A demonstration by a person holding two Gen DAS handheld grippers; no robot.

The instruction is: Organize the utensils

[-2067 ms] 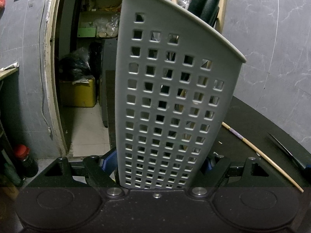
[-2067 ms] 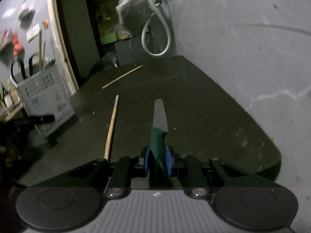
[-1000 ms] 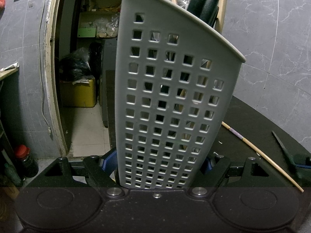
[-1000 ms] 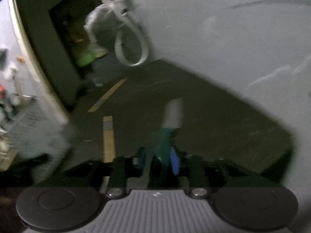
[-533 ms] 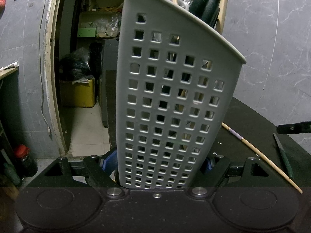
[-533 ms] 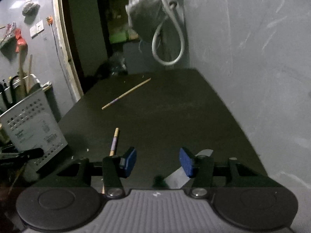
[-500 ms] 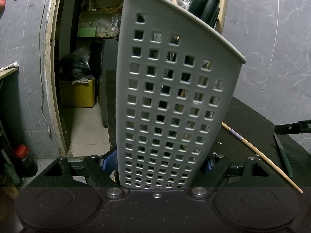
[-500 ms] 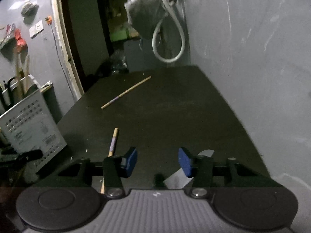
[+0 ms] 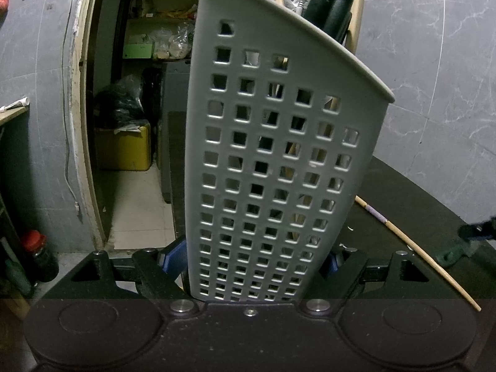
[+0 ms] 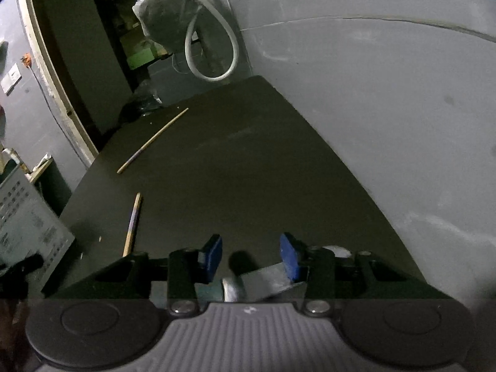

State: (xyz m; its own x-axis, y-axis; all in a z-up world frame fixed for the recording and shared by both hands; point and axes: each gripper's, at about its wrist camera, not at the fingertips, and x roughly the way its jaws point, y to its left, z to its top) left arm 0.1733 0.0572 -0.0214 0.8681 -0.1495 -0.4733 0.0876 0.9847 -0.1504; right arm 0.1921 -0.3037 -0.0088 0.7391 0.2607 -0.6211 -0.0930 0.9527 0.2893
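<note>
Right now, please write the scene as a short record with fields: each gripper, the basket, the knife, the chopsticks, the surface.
left gripper: shut on the grey perforated basket, holding it upright
basket contents: dark handles and wooden sticks rise above the rim
right gripper: open, nothing between the blue pads
knife: lies on the table below the right gripper, green handle, pale blade
chopsticks: two loose on the table, one near, one farther
surface: dark table against a grey wall

Left tongs [image 9: 252,260] clamped, tilted down; right tongs [image 10: 251,255] parted, pads bare, tilted down.
</note>
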